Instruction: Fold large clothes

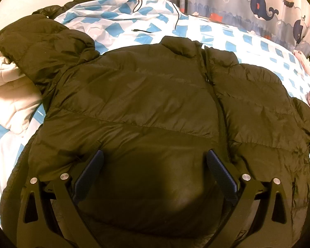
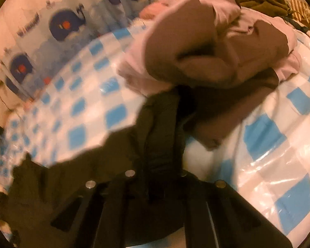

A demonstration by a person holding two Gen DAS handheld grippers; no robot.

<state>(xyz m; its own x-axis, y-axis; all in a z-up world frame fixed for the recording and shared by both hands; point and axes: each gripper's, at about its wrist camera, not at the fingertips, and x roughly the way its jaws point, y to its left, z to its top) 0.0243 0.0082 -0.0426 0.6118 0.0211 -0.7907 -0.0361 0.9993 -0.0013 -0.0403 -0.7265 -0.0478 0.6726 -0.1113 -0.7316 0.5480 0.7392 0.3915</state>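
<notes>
Bed [image 1: 227, 33]: checked cover, fills the upper frame of both views.
Jacket [image 1: 146, 103]: spread front-up across mid-frame in the left view, zipper closed.
Sleeve [image 2: 161, 124]: centre of the blurred right view; best drawn straight across the chest.
Left tongs [image 1: 155, 161]: released, hovering over the hem.
Right tongs [image 2: 163, 171]: seemingly clenched on the sleeve.

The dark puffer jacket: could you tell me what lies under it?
The puffer jacket lies on a blue-and-white checked sheet; its sleeve overlaps a white quilt. Anything beneath its middle is covered.

Warm dim light, right view blurred (fisheye-warped)
</notes>
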